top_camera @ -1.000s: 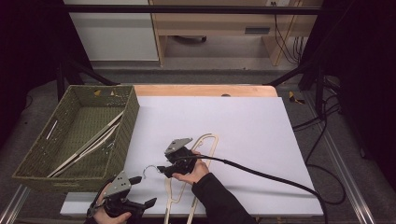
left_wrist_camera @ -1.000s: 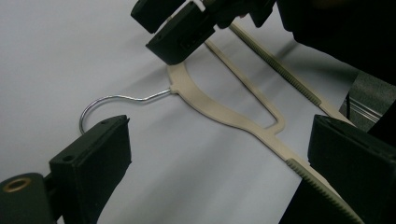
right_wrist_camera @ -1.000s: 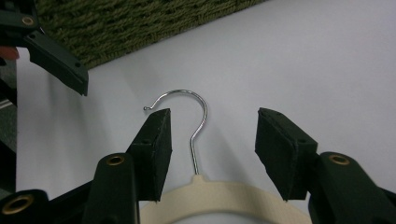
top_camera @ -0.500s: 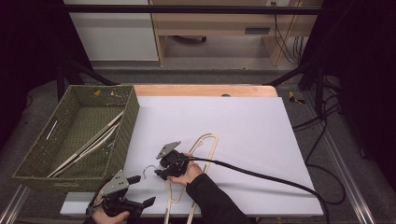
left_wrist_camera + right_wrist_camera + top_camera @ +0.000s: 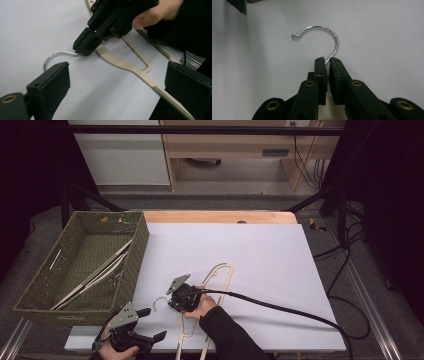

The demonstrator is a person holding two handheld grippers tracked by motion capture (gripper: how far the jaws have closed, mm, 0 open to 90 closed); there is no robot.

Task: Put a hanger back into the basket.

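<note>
A beige hanger with a metal hook lies flat on the white table sheet. My right gripper is shut on the hook's wire stem, just where it leaves the hanger's neck; in the right gripper view the jaws pinch the wire and the hook curls beyond them. My left gripper stands open near the table's front edge, a little short of the hook. In the left gripper view its wide-apart jaws frame the hook, the hanger and the right gripper.
A green woven basket stands at the table's left with several pale hangers inside. The right gripper's black cable trails across the sheet to the right. A wooden strip borders the far edge.
My right gripper has slid left and toward the person along the hanger's neck, ending on the hook's stem. The hanger itself has stayed put. The left gripper shifted only slightly.
</note>
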